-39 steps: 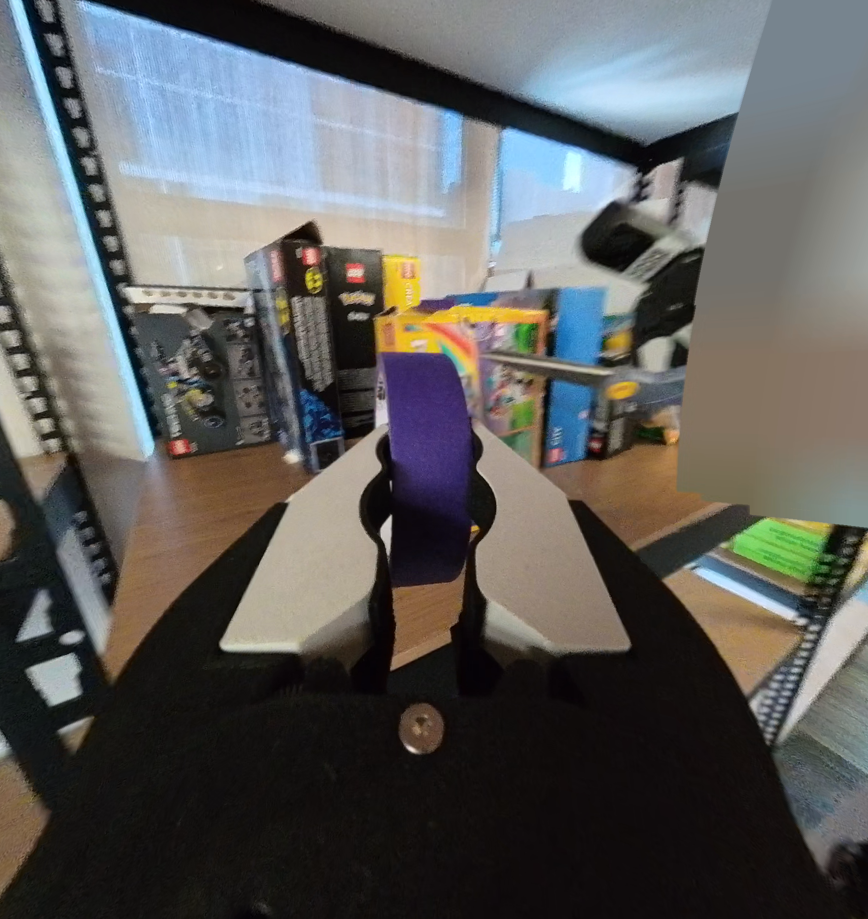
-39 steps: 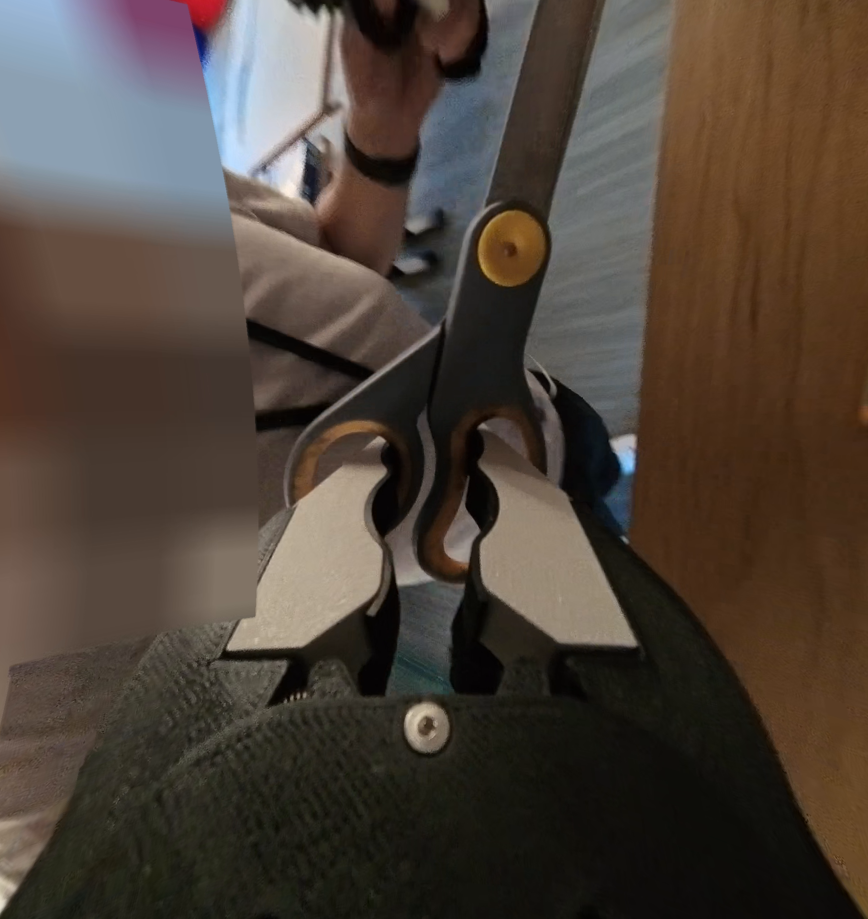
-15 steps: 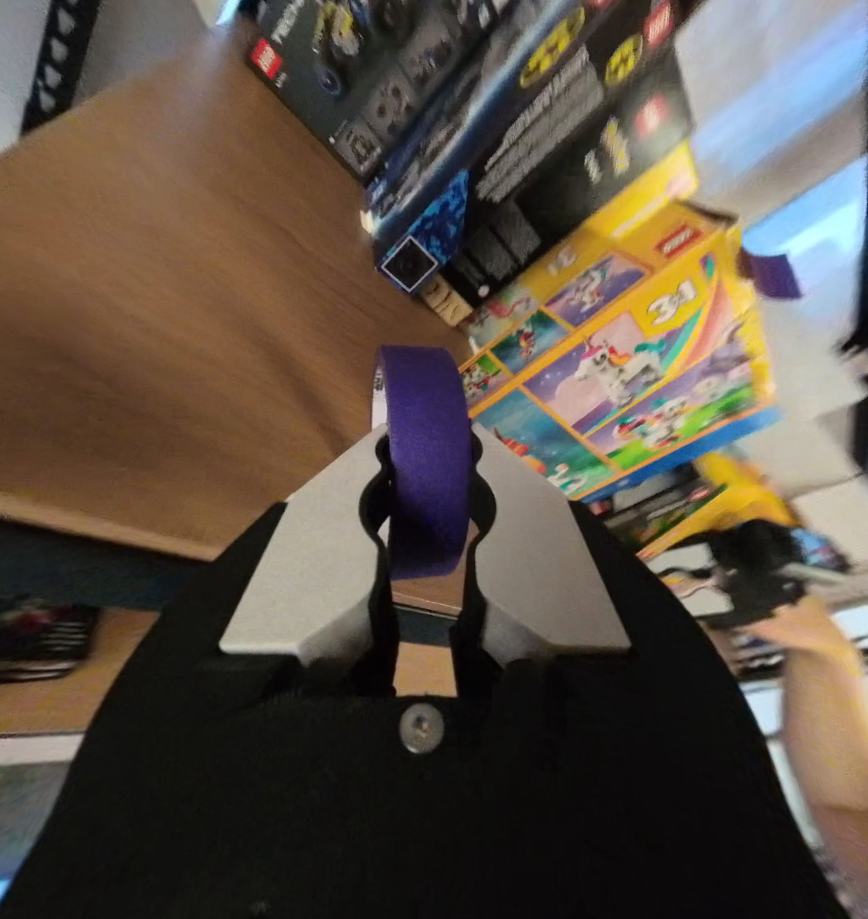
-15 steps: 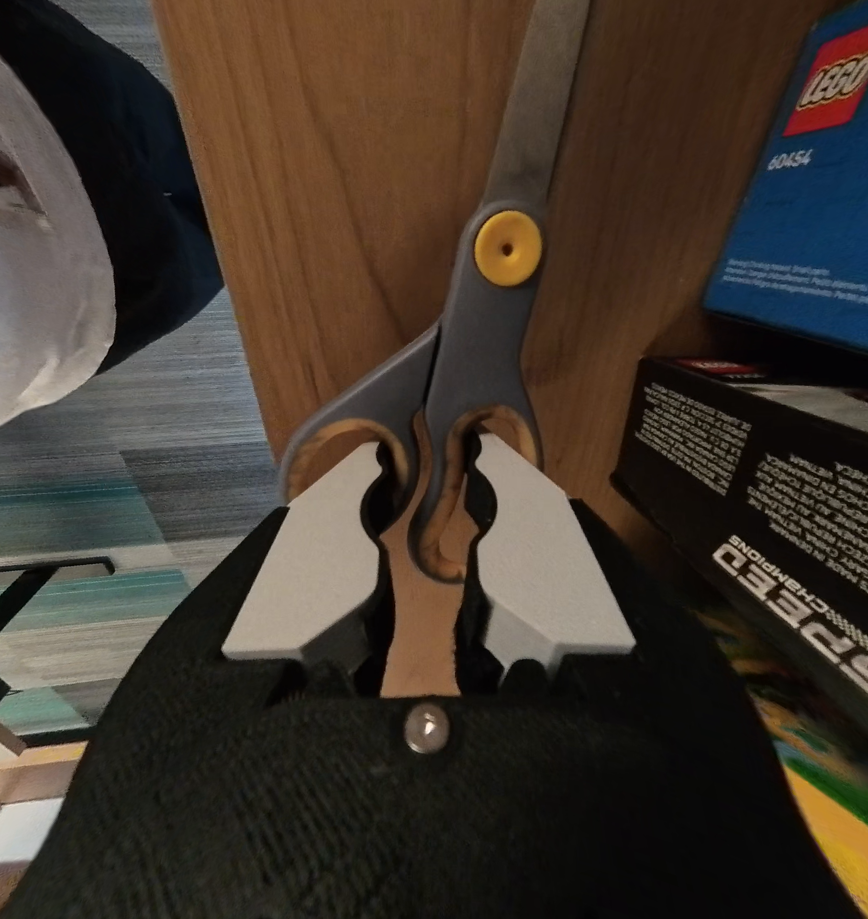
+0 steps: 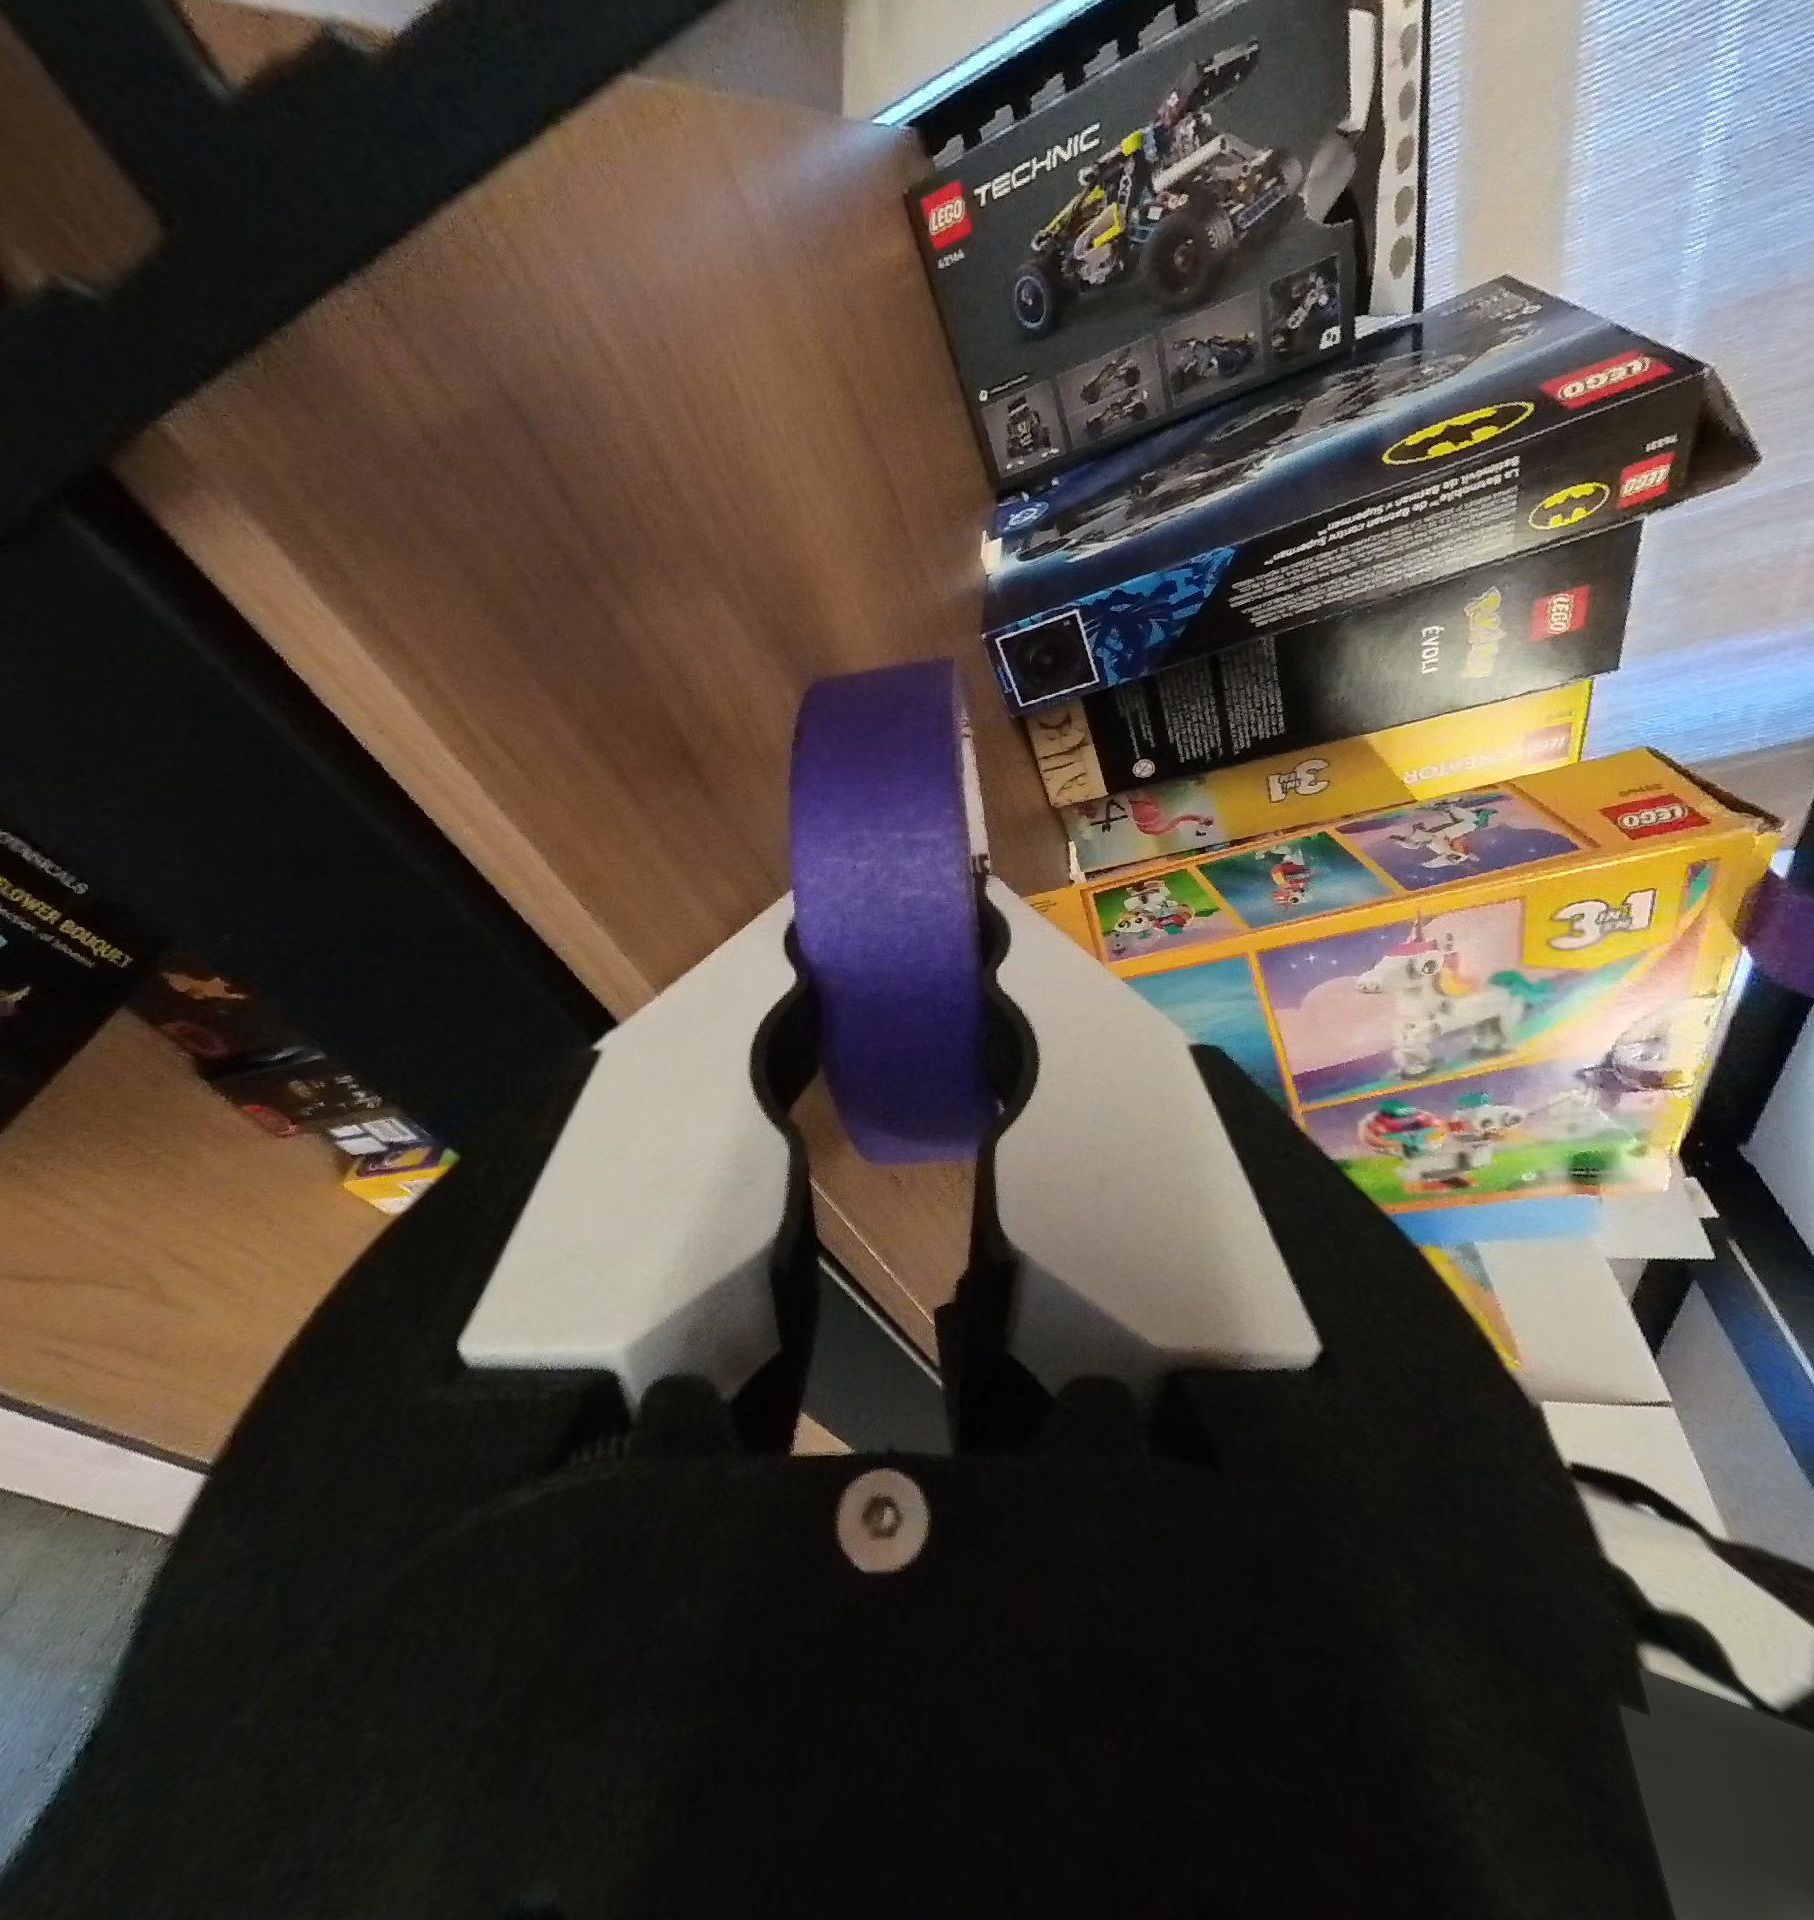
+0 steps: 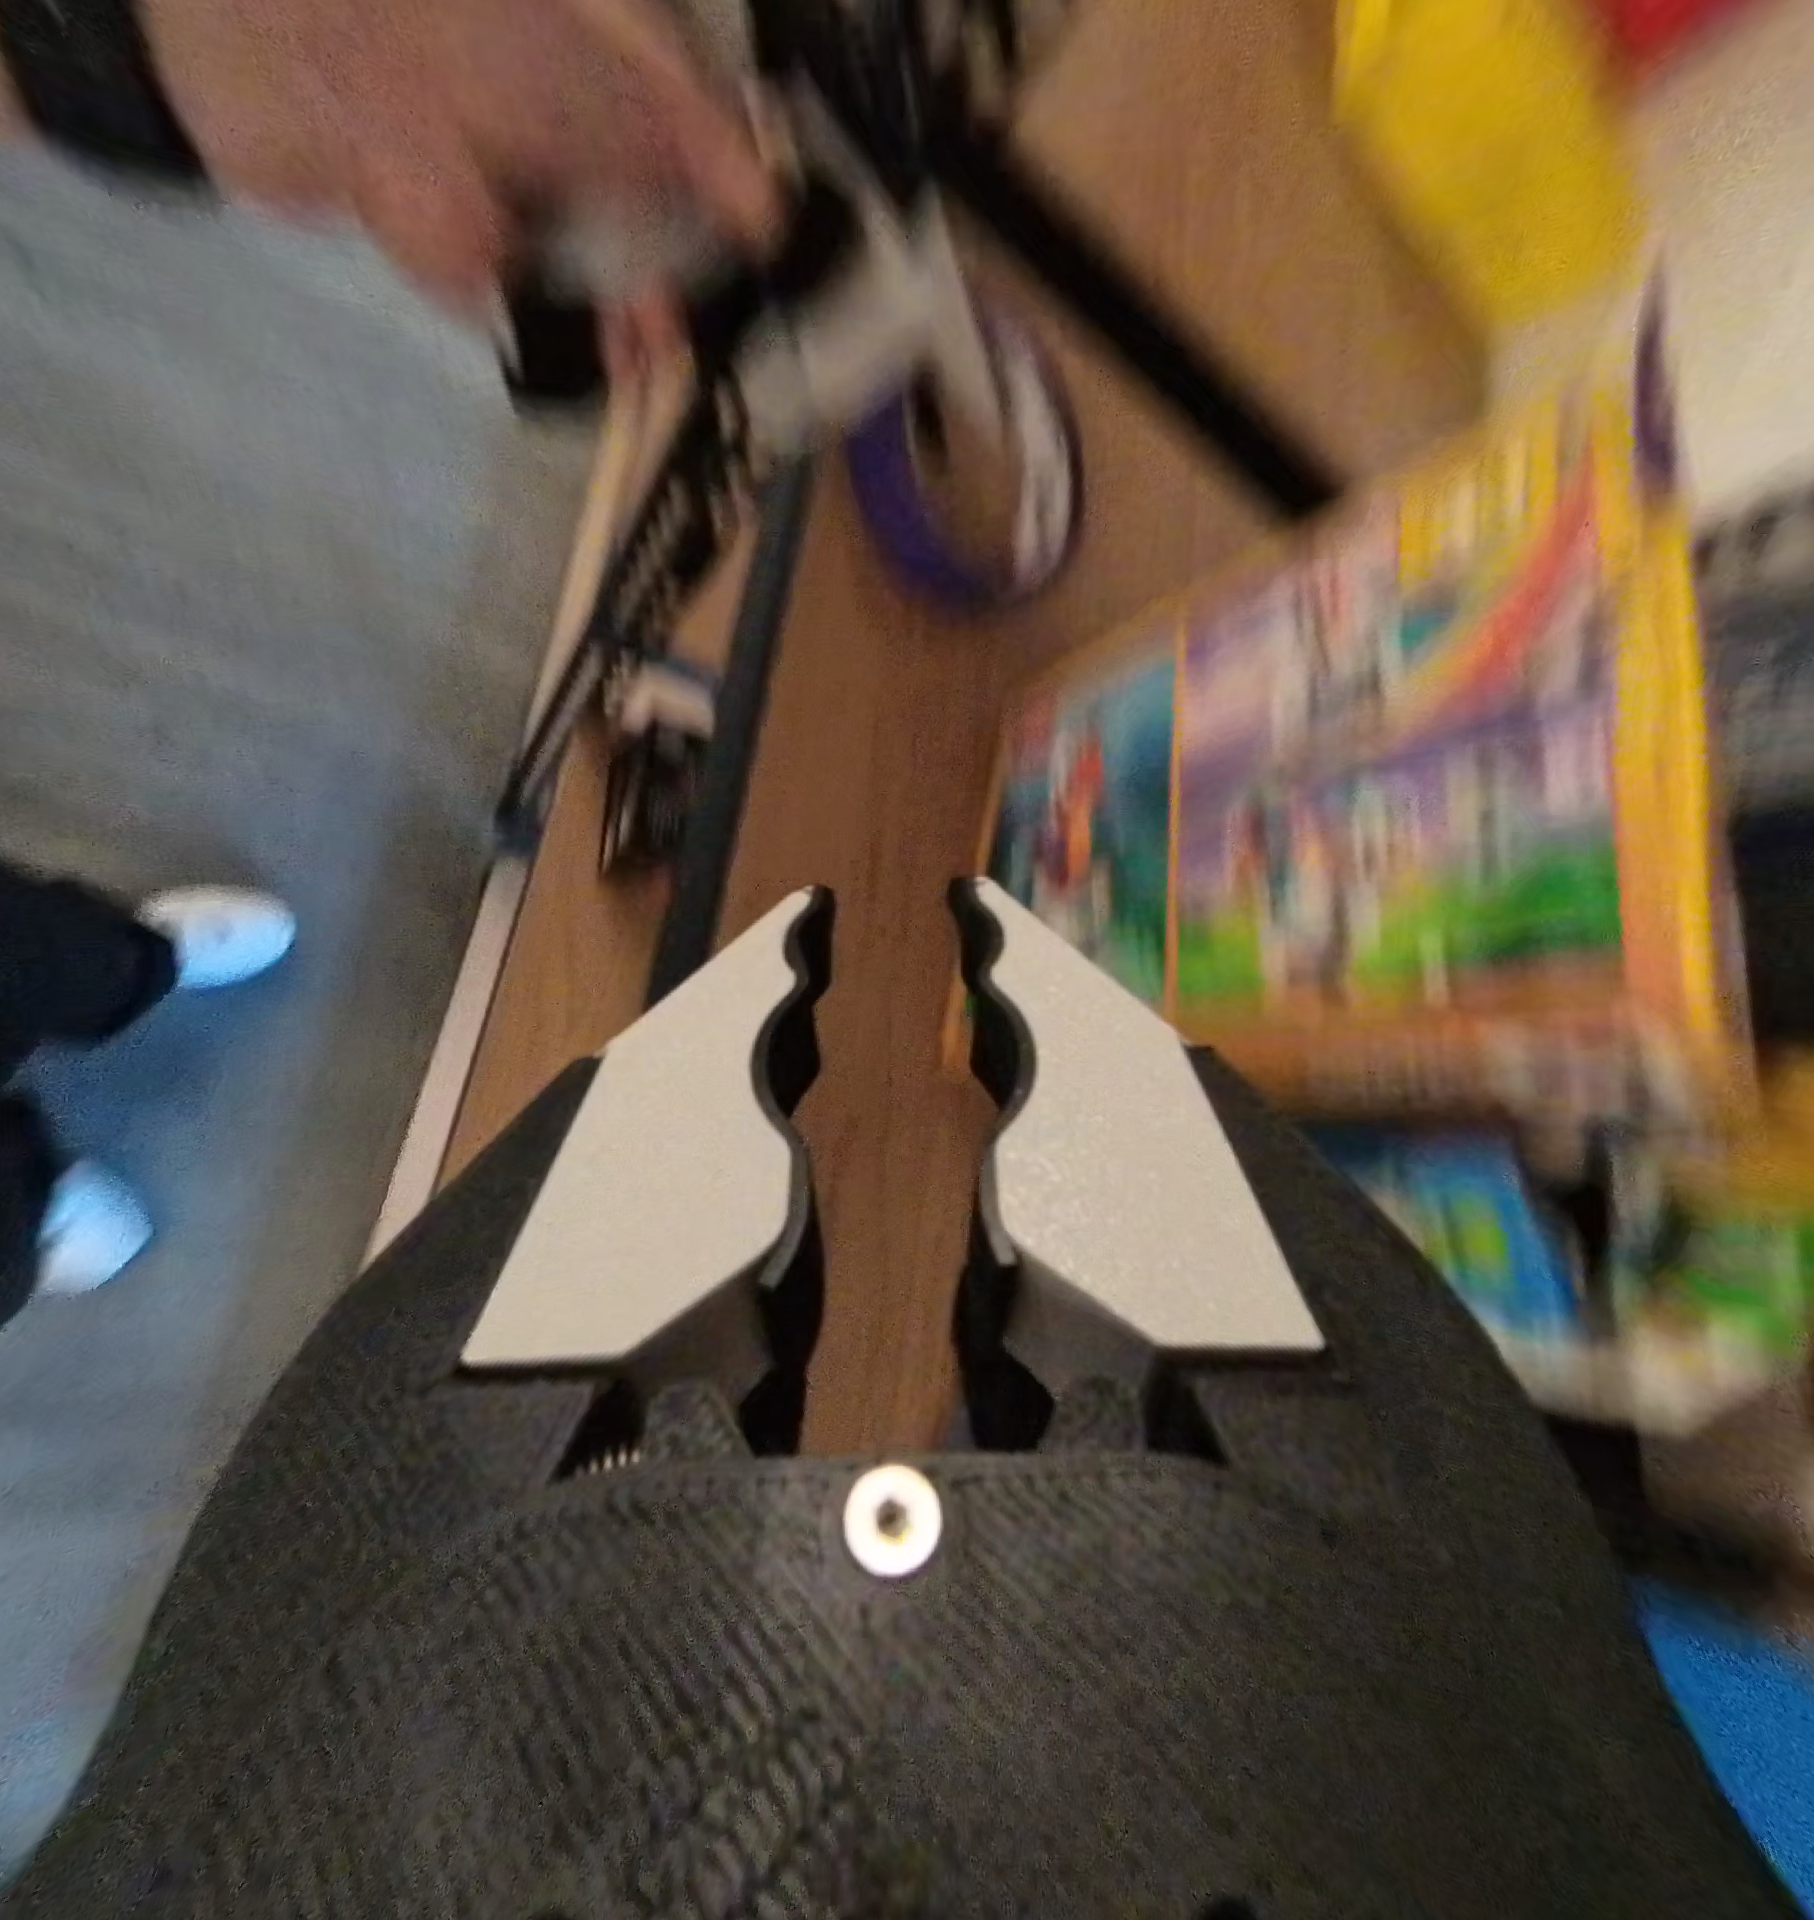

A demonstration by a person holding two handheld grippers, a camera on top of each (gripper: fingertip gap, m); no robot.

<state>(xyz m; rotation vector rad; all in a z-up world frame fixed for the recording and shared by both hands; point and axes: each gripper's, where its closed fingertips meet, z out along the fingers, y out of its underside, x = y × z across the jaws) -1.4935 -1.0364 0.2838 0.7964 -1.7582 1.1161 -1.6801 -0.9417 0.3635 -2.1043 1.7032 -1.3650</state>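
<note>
Purple tape roll [image 5: 882, 914] sits centre frame, clamped edge-on by left gripper [image 5: 887, 935], fingers narrow on it. Behind: wood shelf [image 5: 529, 436], stack of toy boxes [image 5: 1402, 935] on right. Right gripper [image 6: 890, 904] holds nothing, fingers narrowly apart, over blurred shelf. Other gripper w/ tape shows upper centre, blurred.

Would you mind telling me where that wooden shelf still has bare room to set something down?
The wooden shelf is bare from its black frame across to the stacked boxes. That box side is crowded, down to the yellow box. The left gripper holds the purple tape; the right gripper is open over a bare strip beside that box.
</note>
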